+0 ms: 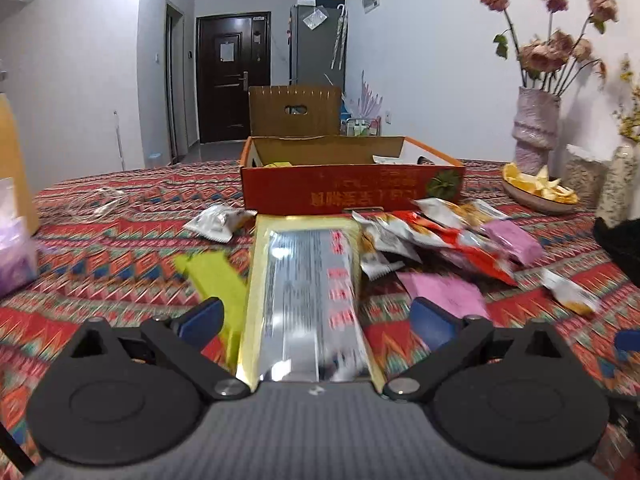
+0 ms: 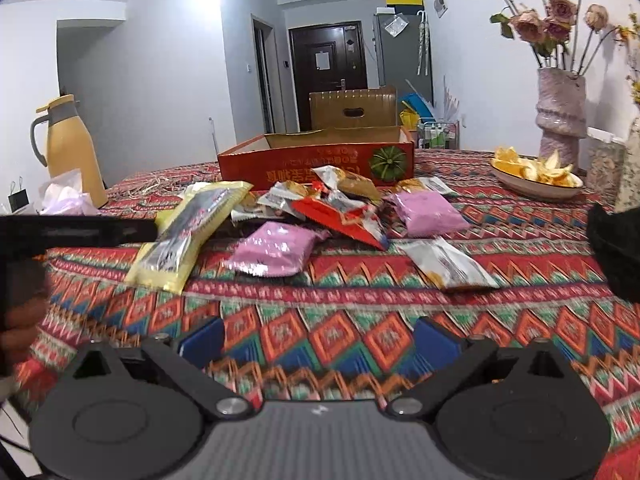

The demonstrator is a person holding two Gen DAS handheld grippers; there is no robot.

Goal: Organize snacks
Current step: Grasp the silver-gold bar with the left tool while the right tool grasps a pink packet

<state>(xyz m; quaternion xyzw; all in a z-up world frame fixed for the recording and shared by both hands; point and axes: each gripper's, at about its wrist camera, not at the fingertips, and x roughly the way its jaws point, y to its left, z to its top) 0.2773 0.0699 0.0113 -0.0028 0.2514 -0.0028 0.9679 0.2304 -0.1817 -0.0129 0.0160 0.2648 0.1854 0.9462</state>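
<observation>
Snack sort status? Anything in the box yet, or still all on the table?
Barely started. Done: the red box shows a few items inside, unclear what. In hand: nothing; the left gripper, jaws open, straddles the long gold packet; the right gripper is over bare cloth. Left: the snack pile.

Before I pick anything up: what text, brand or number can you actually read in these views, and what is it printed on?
None can be quoted.
Long red cardboard box: yellow characters upside down, blurred.
Large yellow-edged silver snack packet: red characters and fine print, motion-blurred.
Small snack wrappers: print too small.
Paper notice on dark door: too far.
</observation>
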